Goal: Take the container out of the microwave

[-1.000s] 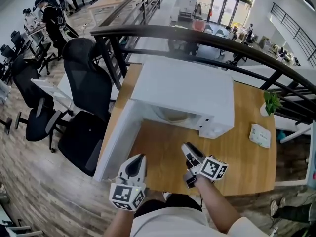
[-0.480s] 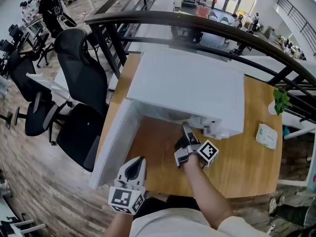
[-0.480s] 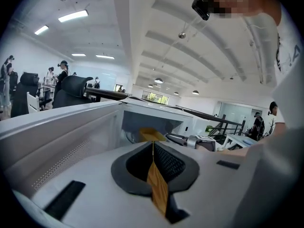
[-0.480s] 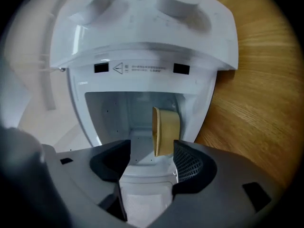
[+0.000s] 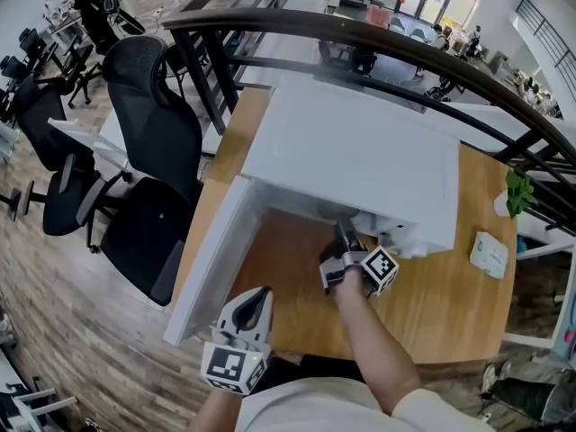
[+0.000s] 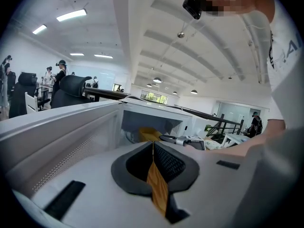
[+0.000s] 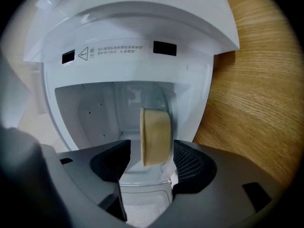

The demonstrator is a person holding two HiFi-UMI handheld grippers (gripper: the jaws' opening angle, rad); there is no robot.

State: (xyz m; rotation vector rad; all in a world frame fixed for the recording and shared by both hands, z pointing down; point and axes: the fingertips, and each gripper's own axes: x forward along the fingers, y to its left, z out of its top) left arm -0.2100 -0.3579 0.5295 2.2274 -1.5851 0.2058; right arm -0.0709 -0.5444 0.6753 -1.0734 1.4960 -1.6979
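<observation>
Since a second ago the right gripper (image 5: 343, 236) has travelled forward across the bench (image 5: 450, 309) and rolled onto its side, so its tips now sit at the mouth of the open microwave (image 5: 360, 156). Its jaws have just been opening and now stand wide apart. The right gripper view shows the container (image 7: 154, 137), a round tan tub, inside the white cavity and framed in the gap between the two jaws. It lies closer to the right-hand pad, but neither pad is seen pressing on it.

The microwave door (image 5: 211, 259) hangs swung out to the left. The left gripper (image 5: 257, 297) is held low at the near edge of the bench, beside that door. Its jaws are pressed together with nothing between them. A black office chair (image 5: 157, 129) stands on the floor to the left of the bench.
</observation>
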